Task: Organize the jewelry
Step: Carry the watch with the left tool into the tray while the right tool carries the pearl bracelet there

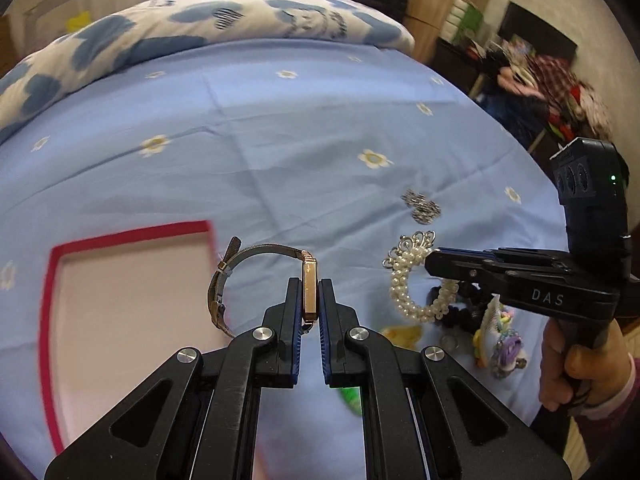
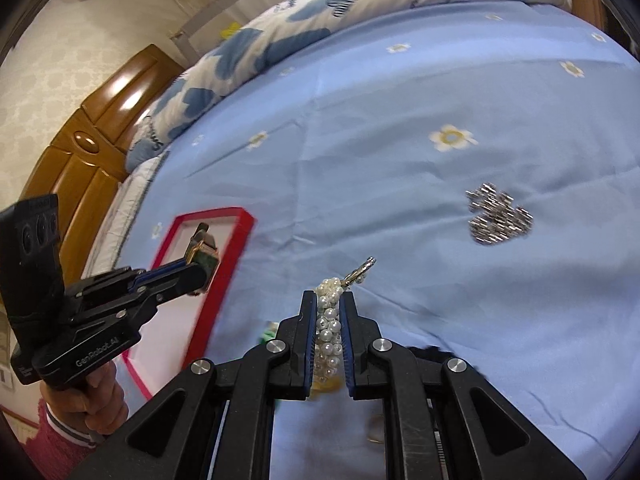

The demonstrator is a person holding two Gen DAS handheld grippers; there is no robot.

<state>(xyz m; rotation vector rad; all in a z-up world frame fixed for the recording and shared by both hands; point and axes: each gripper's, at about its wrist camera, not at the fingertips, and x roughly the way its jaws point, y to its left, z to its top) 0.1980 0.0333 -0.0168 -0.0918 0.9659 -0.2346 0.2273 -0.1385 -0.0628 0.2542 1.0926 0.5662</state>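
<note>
The left gripper (image 1: 309, 300) is clamped on a gold watch (image 1: 309, 292) by its case, held beside the red-rimmed box (image 1: 120, 240), likely bound for it. Right of the box, the right gripper (image 2: 328, 320) pinches a pearl bracelet (image 2: 329, 336) above the bed (image 2: 400, 160); farther off lies a silver brooch (image 2: 498, 220).

Colours and patterns of the jewellery, its box and the bedding.

Bedsheet (image 1: 280, 152): pale blue, scattered with small white daisies with yellow centres. Folded quilt (image 1: 192, 28): white with blue hearts and dark lettering. Box (image 1: 120, 308): red rim, pale pink-white interior. Watch (image 1: 309, 292): gold case on a grey-bronze mesh band. Pearl bracelet (image 1: 416, 280): creamy white beads with a silver filigree ornament. Rhinestone piece (image 2: 500, 220): glittering silver. Left gripper (image 1: 309, 308) and right gripper (image 2: 329, 320): black frames, blue-lined jaws, silver screws. Sleeve (image 2: 52, 452): pink knit. Headboard (image 2: 84, 148): glossy brown wood.
</note>
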